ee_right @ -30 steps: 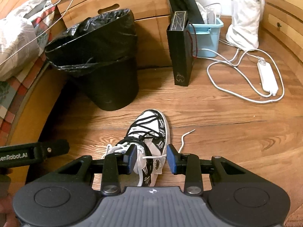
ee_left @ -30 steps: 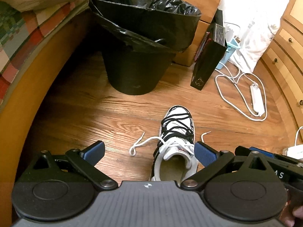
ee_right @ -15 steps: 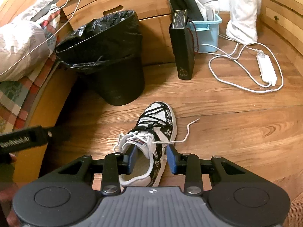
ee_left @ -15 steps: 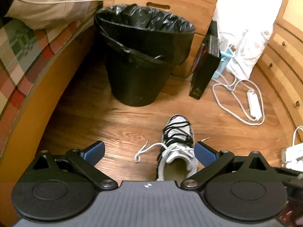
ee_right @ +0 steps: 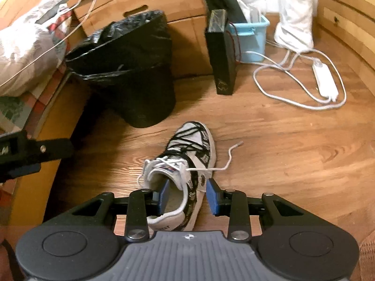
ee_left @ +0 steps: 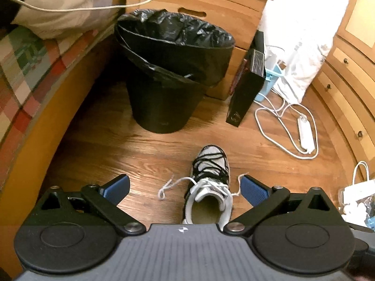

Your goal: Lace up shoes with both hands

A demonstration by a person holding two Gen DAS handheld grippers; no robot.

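Soft, thin lace ends, best pinched near tips; left gripper, right gripper both spread, empty, above shoe.

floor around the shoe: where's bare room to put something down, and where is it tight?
Bare floor: the wide patch right of the shoe, up to the white power strip and its cable. A smaller patch lies left of the shoe toward the bed frame. Tight ahead: bin, black bag and blue tub crowd the drawers.

My left tool points steeply down, jaws spread wide; my right tool points likewise, jaws half apart, gripping nothing.
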